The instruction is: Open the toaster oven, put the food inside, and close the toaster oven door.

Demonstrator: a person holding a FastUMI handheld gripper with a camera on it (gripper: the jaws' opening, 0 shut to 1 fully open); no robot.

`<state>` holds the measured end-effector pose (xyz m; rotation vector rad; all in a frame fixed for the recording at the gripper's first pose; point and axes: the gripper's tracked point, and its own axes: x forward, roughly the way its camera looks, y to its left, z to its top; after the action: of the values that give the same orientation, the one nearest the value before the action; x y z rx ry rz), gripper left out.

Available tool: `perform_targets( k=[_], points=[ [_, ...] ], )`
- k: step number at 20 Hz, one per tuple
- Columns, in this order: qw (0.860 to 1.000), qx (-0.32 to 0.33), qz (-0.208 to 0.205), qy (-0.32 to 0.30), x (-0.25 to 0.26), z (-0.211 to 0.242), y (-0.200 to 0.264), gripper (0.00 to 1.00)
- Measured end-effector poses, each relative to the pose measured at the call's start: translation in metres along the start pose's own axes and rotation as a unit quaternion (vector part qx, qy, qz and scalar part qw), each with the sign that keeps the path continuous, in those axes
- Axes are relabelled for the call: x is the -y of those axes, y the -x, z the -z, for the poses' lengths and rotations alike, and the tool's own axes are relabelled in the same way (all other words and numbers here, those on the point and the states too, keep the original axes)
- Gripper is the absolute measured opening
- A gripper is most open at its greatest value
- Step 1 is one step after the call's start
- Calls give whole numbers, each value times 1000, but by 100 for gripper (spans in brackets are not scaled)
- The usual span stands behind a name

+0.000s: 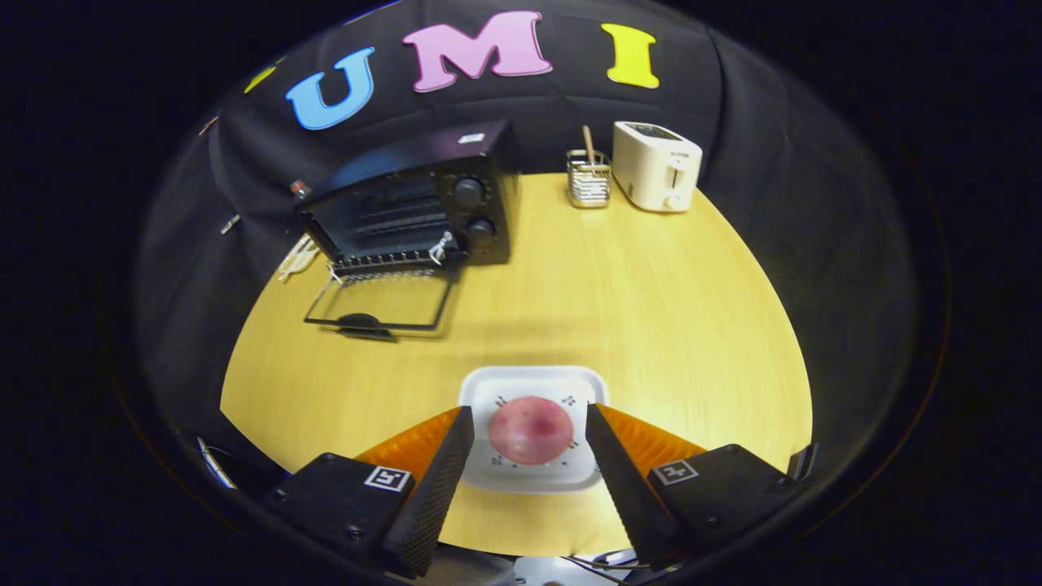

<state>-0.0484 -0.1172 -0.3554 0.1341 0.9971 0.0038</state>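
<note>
A round pink piece of food [531, 430] lies on a small white square plate [533, 384] on the wooden table. My gripper [530, 417] is open, with one finger on each side of the food and a gap between each finger and it. The black toaster oven [415, 195] stands beyond the fingers at the table's far left. Its glass door [383, 301] is folded down flat onto the table, and the wire rack inside shows.
A white toaster [656, 165] stands at the far right of the table. Next to it is a wire holder [588, 181] with a wooden utensil in it. A pale item [297, 258] lies left of the oven. Bare wooden tabletop [619, 293] stretches between plate and oven.
</note>
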Motion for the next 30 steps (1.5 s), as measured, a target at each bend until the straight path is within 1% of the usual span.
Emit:
perform_targets(
  k=[1,2,5,6,7,11,12,13,15,17,18,19,20,22,23,24,28,30],
  points=[
    [1000,-15,5,-2,11,6,-11,92],
    [1000,-30,7,-6,20,11,-19,86],
    [997,-76,13,-11,40,31,-45,86],
    [996,-88,17,-7,47,36,-52,78],
    [995,-96,19,-2,50,40,-58,75],
    [992,-128,20,-8,60,50,-73,74],
    [991,-135,19,-8,62,52,-78,56],
    [990,-136,18,-8,62,52,-80,52],
    [990,-140,19,-8,65,49,-80,52],
    [988,-151,18,-8,66,46,-83,48],
    [987,-158,22,-8,64,49,-78,31],
    [987,-162,22,0,64,50,-82,14],
    [986,-166,22,5,63,50,-83,19],
    [985,-173,23,12,61,51,-83,17],
    [985,-172,18,5,60,51,-81,17],
    [984,-178,10,0,58,50,-82,7],
    [984,-175,-21,-23,58,49,-84,7],
    [980,-181,-46,-61,55,51,-84,6]
  ],
)
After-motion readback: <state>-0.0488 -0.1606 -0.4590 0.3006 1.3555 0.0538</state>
